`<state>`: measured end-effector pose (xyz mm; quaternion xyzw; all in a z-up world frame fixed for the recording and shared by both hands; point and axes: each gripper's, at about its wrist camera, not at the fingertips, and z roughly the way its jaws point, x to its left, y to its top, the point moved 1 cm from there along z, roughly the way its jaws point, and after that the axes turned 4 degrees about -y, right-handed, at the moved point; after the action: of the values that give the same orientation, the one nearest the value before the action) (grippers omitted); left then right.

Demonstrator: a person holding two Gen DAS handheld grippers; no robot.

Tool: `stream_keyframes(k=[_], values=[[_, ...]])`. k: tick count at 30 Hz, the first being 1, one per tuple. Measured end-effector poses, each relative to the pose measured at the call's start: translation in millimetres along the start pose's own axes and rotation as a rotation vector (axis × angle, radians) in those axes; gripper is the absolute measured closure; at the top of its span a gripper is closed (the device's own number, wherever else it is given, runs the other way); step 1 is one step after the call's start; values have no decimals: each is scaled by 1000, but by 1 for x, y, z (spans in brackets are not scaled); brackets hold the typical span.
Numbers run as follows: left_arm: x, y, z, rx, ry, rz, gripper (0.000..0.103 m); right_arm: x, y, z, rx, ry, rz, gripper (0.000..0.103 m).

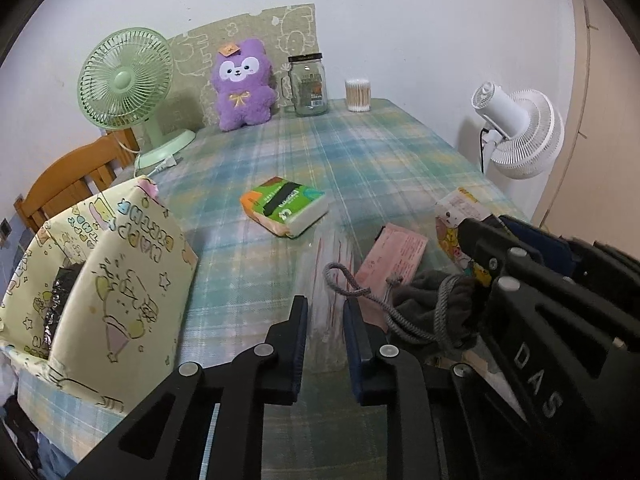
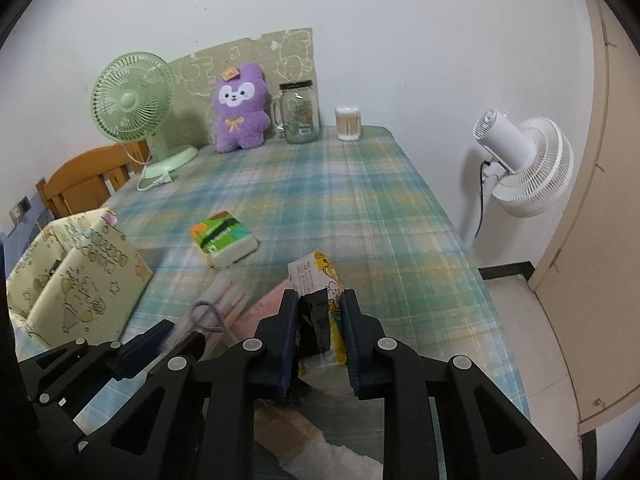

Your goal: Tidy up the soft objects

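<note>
My right gripper (image 2: 320, 320) is shut on a yellow-and-white cartoon tissue pack (image 2: 320, 280), held above the table's near edge; the pack also shows in the left wrist view (image 1: 460, 220). My left gripper (image 1: 326, 320) is open and empty just above the cloth. Right of it lie a grey drawstring pouch (image 1: 432, 312) and a pink packet (image 1: 396, 256). A green-and-orange tissue pack (image 1: 286, 210) lies mid-table. A purple plush (image 1: 242, 84) sits at the back. A yellow cartoon-print box (image 1: 100, 280) stands open at the left.
A green desk fan (image 1: 128, 88), a glass jar (image 1: 308, 84) and a cotton-swab tub (image 1: 357, 95) stand along the back. A white floor fan (image 1: 520, 128) stands off the right edge. A wooden chair (image 1: 72, 184) is at the left. A plaid cloth (image 1: 320, 152) covers the table.
</note>
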<state>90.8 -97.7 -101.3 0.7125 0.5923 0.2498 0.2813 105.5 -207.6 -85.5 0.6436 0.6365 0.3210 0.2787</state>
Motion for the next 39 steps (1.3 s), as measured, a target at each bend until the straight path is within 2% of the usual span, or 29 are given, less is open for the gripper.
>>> stream_keyframes(k=[16,19,39], values=[[3,22,-25,-60,-3,1,90,4,26,-21,-63,26,-2,78],[2,27,-31,-65,-22,4,90,3,29,-25,-71,31,7,78],[8,58,-75,-150,-39,29,91,13,63,-71,-156,38,18,78]])
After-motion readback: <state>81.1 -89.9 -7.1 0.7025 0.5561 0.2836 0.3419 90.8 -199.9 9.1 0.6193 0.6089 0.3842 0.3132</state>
